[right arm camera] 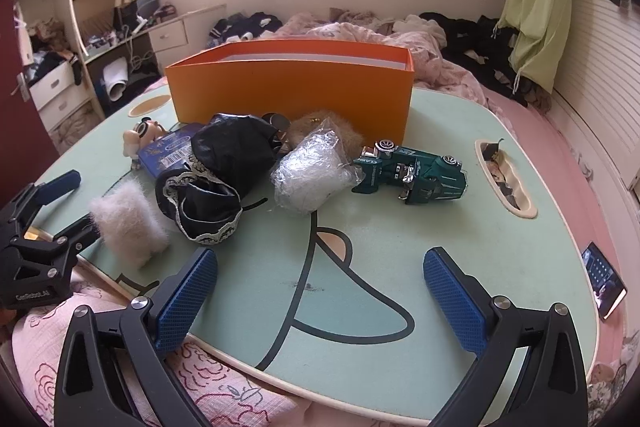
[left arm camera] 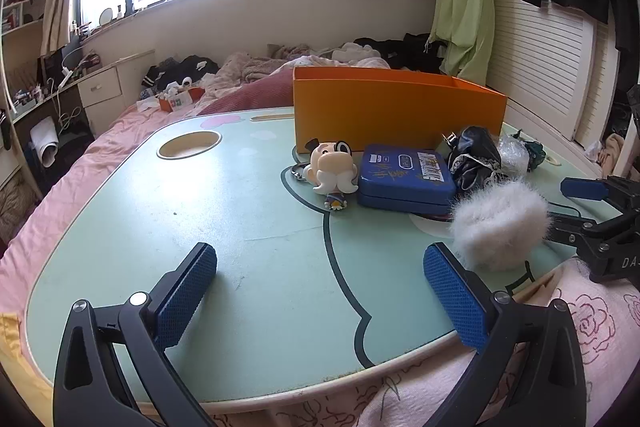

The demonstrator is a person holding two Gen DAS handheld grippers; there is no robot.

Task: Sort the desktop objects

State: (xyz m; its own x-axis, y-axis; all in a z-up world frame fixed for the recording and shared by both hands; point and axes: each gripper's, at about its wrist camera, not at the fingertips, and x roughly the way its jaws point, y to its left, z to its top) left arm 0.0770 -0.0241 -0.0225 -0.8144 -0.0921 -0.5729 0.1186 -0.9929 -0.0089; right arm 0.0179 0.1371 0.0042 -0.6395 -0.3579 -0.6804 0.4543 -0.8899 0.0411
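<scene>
Both jaws stand wide apart, gripping nothing: the left hand-held gripper [left arm camera: 320, 291] hovers over the mint surface [left arm camera: 180, 211], the right hand-held gripper [right arm camera: 320, 291] likewise. Ahead of the right one lie a toy car [right arm camera: 412, 173], a black pouch [right arm camera: 224, 163] and the orange box [right arm camera: 292, 91]; a white fluffy ball [left arm camera: 500, 227] sits just beyond the left one's right finger.

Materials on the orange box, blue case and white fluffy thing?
Orange box: likely matte cardboard, going by its thin flat walls, crisp folded corners and white inside.
Blue case: looks like tin or hard plastic, with a slightly glossy printed lid and rounded edges.
White fluffy thing: faux fur or plush, with long loose fibres.
</scene>
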